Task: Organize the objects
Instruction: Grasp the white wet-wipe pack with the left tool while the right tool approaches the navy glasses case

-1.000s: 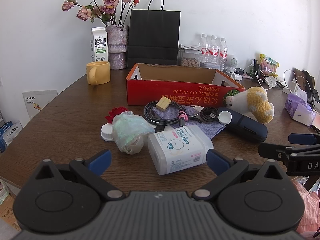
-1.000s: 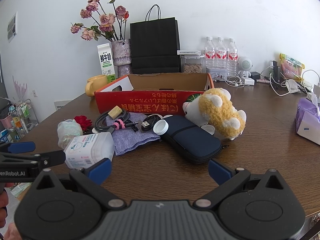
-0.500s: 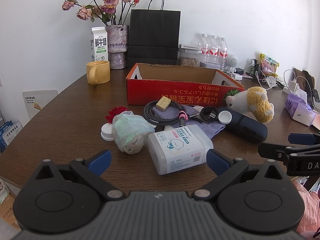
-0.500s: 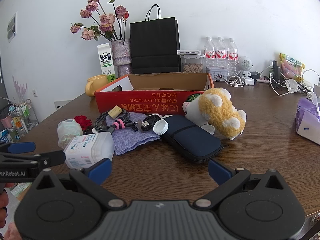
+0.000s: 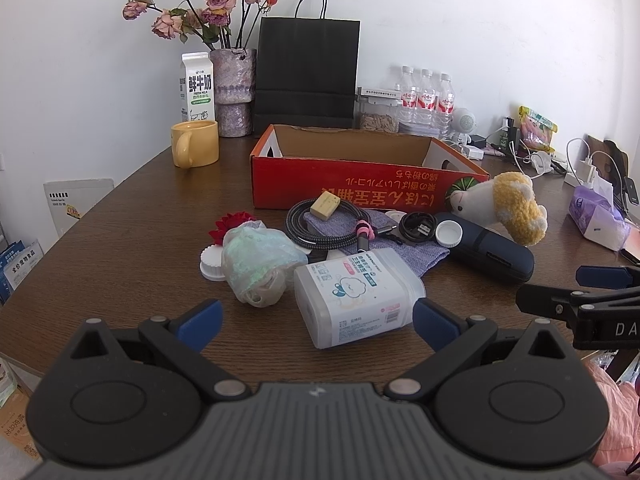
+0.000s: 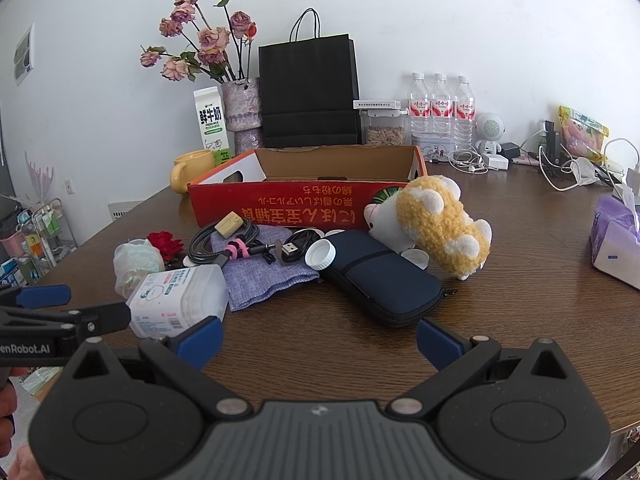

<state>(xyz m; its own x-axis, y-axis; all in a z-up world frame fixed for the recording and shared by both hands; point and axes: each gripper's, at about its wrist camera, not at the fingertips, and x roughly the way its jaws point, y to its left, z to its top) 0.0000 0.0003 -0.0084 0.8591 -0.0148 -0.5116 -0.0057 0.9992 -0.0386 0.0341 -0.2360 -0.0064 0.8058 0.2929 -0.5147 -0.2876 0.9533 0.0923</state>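
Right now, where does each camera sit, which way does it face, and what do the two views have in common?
Left wrist: on the left gripper, facing the wipes tub and red box; own open jaws show, right gripper at the right edge.
Right wrist: on the right gripper, facing the navy pouch and plush toy; own open jaws, left gripper at the left edge.
Shared: box, tub, pouch, toy.
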